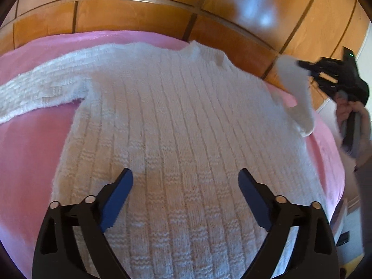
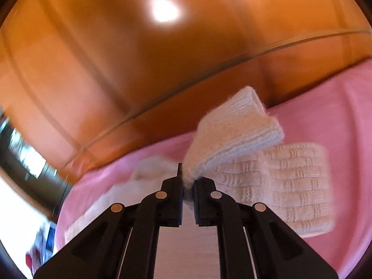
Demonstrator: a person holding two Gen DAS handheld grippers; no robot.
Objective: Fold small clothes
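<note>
A white ribbed knit sweater point(image 1: 174, 116) lies flat on a pink bedcover point(image 1: 28, 151), its left sleeve point(image 1: 34, 86) stretched out sideways. My left gripper point(image 1: 185, 172) hovers open over the lower body of the sweater, blue pads wide apart with nothing between them. My right gripper point(image 2: 187, 181) is shut on the cuff of the right sleeve point(image 2: 232, 134) and holds it lifted above the sweater body point(image 2: 290, 186). In the left wrist view the right gripper point(image 1: 325, 72) appears at the far right with the raised sleeve point(image 1: 295, 93) hanging from it.
Glossy wooden panels point(image 1: 139, 16) rise just behind the bed. A person's hand point(image 1: 355, 118) grips the right tool at the bed's right edge. Bare pink cover point(image 2: 325, 107) lies on both sides of the sweater. Room clutter point(image 2: 28, 158) shows blurred at the left.
</note>
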